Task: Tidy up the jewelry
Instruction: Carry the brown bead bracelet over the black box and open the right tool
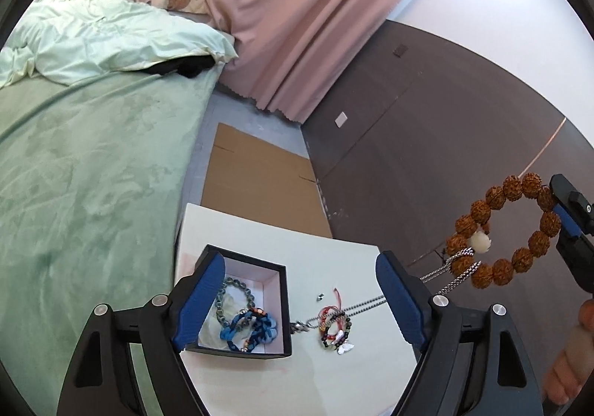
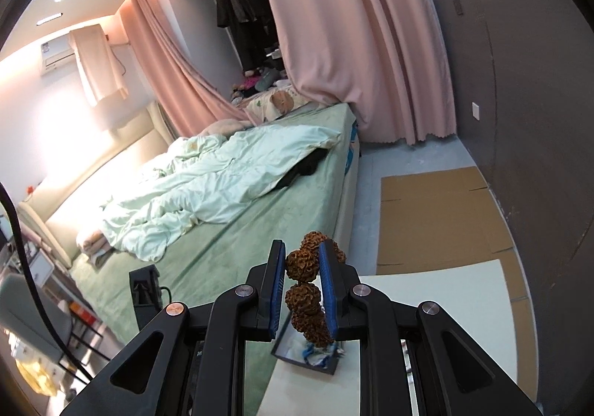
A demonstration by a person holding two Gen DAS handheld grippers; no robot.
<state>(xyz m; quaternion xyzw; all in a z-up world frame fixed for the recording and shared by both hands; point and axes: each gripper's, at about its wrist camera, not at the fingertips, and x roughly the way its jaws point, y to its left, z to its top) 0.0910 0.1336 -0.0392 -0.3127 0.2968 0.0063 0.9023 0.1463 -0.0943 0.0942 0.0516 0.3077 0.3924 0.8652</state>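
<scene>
A black jewelry box [image 1: 274,308] with a pale lining sits on a white board [image 1: 345,371] and holds a green bead bracelet [image 1: 232,299] and blue bracelets [image 1: 252,332]. A small beaded bracelet with a butterfly charm [image 1: 336,332] lies on the board beside the box. My left gripper [image 1: 300,301] is open above the box. My right gripper [image 2: 302,276] is shut on a brown seed-bead bracelet [image 1: 501,230], held up in the air at the right; the bracelet also shows in the right wrist view [image 2: 302,295]. A silver chain [image 1: 449,273] hangs from the bracelet down to the board.
A bed with a green cover [image 1: 85,171] and a pale duvet [image 1: 96,37] lies left of the board. Flat cardboard [image 1: 260,178] lies on the floor beyond the board. Pink curtains [image 1: 297,15] and a dark wall [image 1: 427,126] stand behind.
</scene>
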